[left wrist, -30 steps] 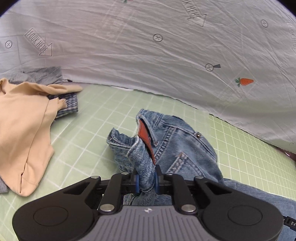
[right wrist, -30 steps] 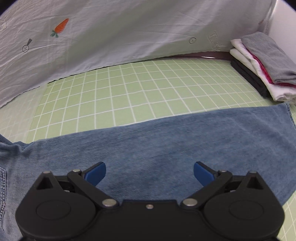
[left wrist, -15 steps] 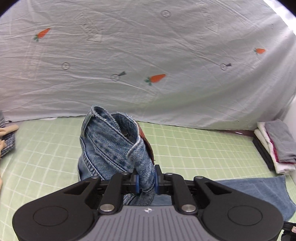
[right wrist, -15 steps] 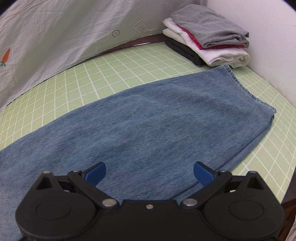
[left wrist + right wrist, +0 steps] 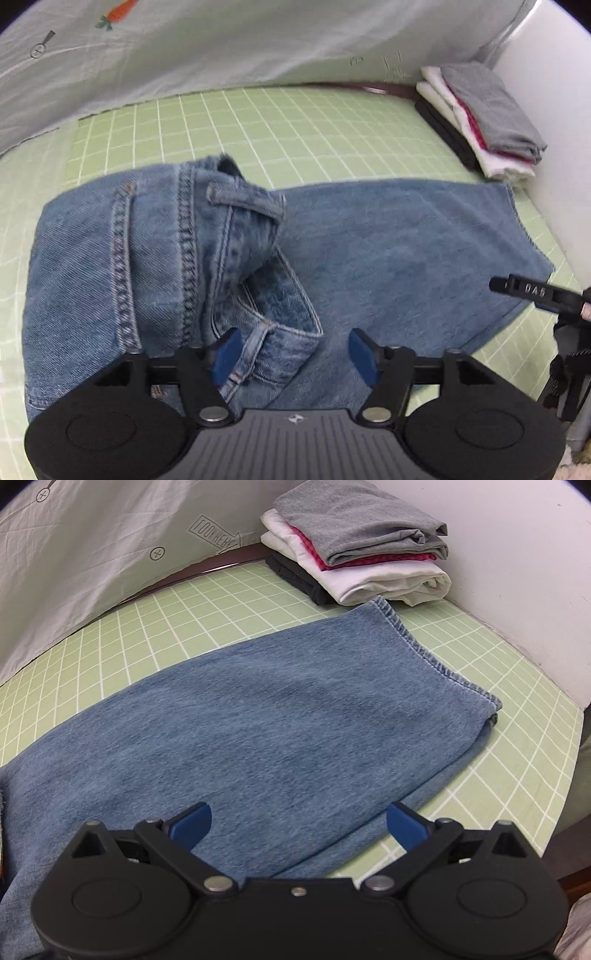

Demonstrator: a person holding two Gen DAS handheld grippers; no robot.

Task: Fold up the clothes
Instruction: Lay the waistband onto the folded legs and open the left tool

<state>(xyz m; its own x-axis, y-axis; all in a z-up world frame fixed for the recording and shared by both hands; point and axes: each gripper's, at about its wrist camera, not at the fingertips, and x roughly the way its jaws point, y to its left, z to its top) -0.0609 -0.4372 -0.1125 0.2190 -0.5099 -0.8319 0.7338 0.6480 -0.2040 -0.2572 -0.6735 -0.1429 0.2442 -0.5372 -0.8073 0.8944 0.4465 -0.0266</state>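
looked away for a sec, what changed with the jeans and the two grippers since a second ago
The left gripper carried the waistband of the jeans over onto the leg toward the stack of folded clothes, then let go; its jaws now stand open with the waistband lying folded on the leg. The right gripper stayed open above the leg, gripping nothing. The stack sits as before.

We see both wrist views low, close over the jeans (image 5: 388, 240) (image 5: 277, 720), facing the stack (image 5: 484, 114) (image 5: 354, 542).
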